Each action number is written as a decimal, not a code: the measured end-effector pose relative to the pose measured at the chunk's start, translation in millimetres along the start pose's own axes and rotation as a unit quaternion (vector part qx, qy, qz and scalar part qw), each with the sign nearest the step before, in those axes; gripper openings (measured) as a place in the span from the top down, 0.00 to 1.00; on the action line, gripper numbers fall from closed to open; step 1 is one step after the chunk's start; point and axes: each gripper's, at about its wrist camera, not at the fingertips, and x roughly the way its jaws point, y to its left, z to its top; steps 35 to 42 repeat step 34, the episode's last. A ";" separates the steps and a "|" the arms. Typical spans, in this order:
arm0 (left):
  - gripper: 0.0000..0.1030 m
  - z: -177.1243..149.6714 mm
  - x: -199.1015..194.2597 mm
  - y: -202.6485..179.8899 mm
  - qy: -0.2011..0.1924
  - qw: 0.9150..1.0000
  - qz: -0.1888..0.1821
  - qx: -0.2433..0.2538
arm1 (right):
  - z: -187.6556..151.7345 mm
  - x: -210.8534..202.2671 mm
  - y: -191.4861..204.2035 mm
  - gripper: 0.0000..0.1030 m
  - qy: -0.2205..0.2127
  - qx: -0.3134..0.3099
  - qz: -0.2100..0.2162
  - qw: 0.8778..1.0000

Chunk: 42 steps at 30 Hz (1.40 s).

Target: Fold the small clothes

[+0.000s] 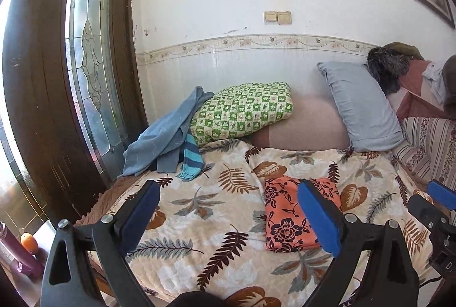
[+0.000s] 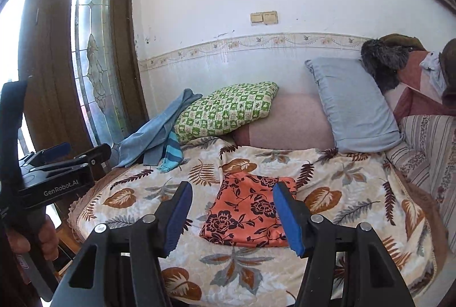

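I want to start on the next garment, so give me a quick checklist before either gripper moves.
1. Orange floral cloth folded, lying flat on the leaf-print blanket: ok.
2. Left gripper open, empty: ok.
3. Right gripper open, empty: ok.
4. Both grippers clear of the folded cloth: ok.
5. Next pieces, blue cloth and striped garment, in view beside the green pillow: ok.
6. Striped garment free of the blue cloth: cannot tell.

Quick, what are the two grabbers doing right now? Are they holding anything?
Left gripper: wide open, holding nothing.
Right gripper: open, holding nothing; the folded orange floral cloth lies on the bed beyond it.
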 end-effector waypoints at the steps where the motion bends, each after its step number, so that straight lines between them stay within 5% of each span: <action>1: 0.06 0.4 -2.7 0.3 -0.003 1.000 0.001 0.001 | 0.6 -1.9 1.0 0.39 -0.003 0.000 0.001 1.000; 42: 0.05 -7.2 32.8 0.9 0.016 0.999 -0.040 -0.006 | -9.5 55.3 11.8 0.38 0.047 -0.001 0.024 0.999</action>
